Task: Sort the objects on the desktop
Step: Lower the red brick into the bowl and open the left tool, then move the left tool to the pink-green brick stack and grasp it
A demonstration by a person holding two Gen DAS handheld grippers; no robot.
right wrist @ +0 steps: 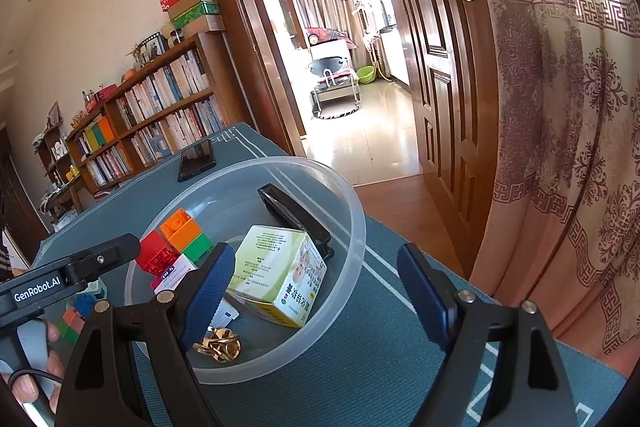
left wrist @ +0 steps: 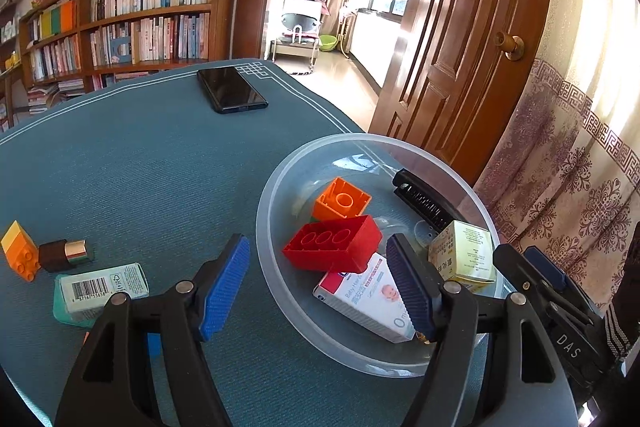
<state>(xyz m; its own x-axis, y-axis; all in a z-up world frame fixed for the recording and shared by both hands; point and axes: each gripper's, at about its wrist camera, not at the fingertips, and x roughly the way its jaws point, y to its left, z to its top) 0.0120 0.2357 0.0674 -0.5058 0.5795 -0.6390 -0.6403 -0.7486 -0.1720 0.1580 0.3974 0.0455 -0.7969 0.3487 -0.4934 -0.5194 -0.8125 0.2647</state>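
Note:
A clear plastic bowl (left wrist: 272,211) (right wrist: 354,211) near the table's right edge holds a red brick (left wrist: 332,243), an orange brick (left wrist: 340,203), a white and red box (left wrist: 360,303), a yellow-green box (right wrist: 280,275), a black comb (right wrist: 296,215) and a gold trinket (right wrist: 218,345). My left gripper (left wrist: 318,287) hangs open over the bowl's near left rim, its pads touching nothing. My right gripper (right wrist: 316,295) is open too, straddling the bowl's near right side with the yellow-green box ahead of its left pad. An orange-yellow brick (left wrist: 18,251), a brown tube (left wrist: 64,255) and a teal barcode box (left wrist: 100,287) lie on the mat.
A black phone (left wrist: 232,89) lies at the far corner of the blue mat (left wrist: 140,167). Small coloured bricks (right wrist: 74,319) sit by the hand (right wrist: 40,351) that holds the left gripper. A wooden door (right wrist: 440,87) and a patterned curtain (right wrist: 560,147) stand close on the right.

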